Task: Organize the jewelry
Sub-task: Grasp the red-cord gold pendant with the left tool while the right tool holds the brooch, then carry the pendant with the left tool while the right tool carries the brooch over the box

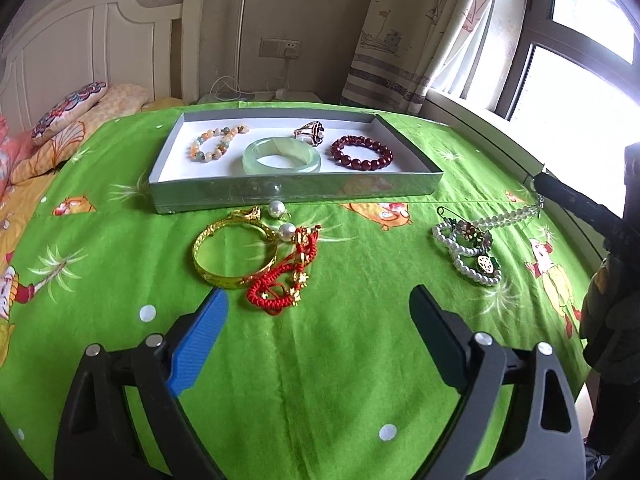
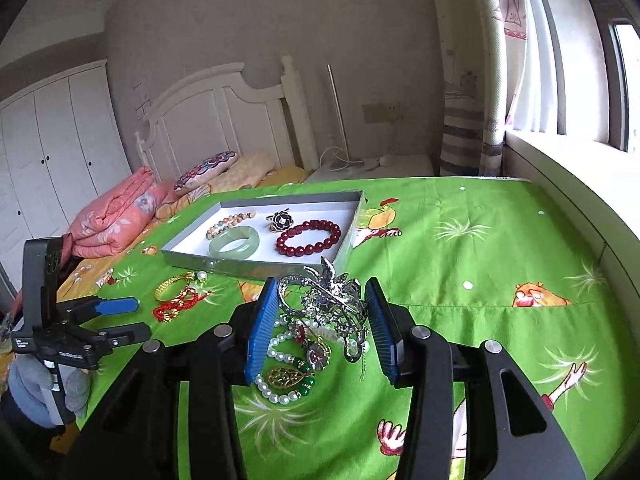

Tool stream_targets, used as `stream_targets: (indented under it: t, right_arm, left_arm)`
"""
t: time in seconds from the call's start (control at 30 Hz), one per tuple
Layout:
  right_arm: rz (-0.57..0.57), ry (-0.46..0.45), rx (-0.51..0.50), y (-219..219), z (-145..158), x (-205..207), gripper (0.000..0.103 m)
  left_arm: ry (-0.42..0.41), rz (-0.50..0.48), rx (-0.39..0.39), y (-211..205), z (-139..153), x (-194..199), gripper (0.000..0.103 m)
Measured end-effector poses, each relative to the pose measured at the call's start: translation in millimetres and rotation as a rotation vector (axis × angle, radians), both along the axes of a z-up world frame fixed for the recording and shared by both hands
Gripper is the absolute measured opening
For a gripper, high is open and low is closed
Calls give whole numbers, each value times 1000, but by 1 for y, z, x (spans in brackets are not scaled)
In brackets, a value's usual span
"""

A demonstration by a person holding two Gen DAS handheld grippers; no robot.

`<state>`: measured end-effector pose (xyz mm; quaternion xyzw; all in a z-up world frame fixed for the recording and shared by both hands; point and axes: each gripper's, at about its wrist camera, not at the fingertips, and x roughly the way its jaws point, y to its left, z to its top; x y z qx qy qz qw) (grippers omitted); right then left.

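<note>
A grey tray [image 1: 280,192] [image 2: 256,267] on the green cloth holds a pastel bead bracelet [image 1: 214,142], a jade bangle [image 1: 282,156] [image 2: 234,243], a flower ring [image 1: 311,132] and a dark red bead bracelet [image 1: 362,153] [image 2: 308,238]. In front of it lie a gold bangle [image 1: 234,252], pearl earrings [image 1: 280,220] and a red cord bracelet [image 1: 280,284]. My left gripper [image 1: 316,308] [image 2: 132,316] is open just before them. My right gripper [image 2: 322,292] is part closed around a silver brooch [image 2: 332,300], above a pearl necklace [image 1: 468,252] [image 2: 284,372]; contact is unclear.
The green cartoon cloth [image 1: 320,380] covers the work surface. A bed with pillows [image 1: 68,112] and a pink quilt [image 2: 116,216] lies to the left. A window sill [image 2: 560,168] and curtain [image 1: 404,32] run along the right. A nightstand [image 2: 372,168] stands behind.
</note>
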<state>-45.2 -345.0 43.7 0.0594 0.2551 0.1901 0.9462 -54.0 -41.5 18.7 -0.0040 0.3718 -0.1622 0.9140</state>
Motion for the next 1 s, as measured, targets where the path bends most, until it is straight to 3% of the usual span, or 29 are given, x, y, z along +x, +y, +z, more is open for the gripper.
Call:
stream_targets:
  t: [0.07,0.3,0.43,0.5,0.53,0.57,0.63,0.8,1.0]
  right_arm:
    - [14,-19,41,-4,6,-6,44]
    - [24,-104,155,-26,32,-24,44]
    - [8,-109,165,-34,34,-25,44]
    - [11,-104,170,-35,33,-25,44]
    - [5,-102,159,-36,32,-25,44]
    - [2,-99,148,-35,31,-24,44]
    - [4,-90,148,-34,28,-23,44]
    - [12,-75,86,-22,22,-22,44]
    - [40,-51,72,-12,12,-21,44]
  left_arm:
    - [-18,-15,25,-5,3,6,80]
    - [-2,-50,156,-21,-2,38,78]
    - [31,-99,205,-29,-12,48,43]
    - [14,-106,227,-30,-12,46,34]
    - [6,-114,232,-31,-12,45,18]
    - [1,-125,228,-30,-11,43,11]
    - [-9,-146,186,-25,-9,40,11]
    - [-88,-145,181,-19,5,23,10]
    - [-164,-138,87,-5,41,7,10]
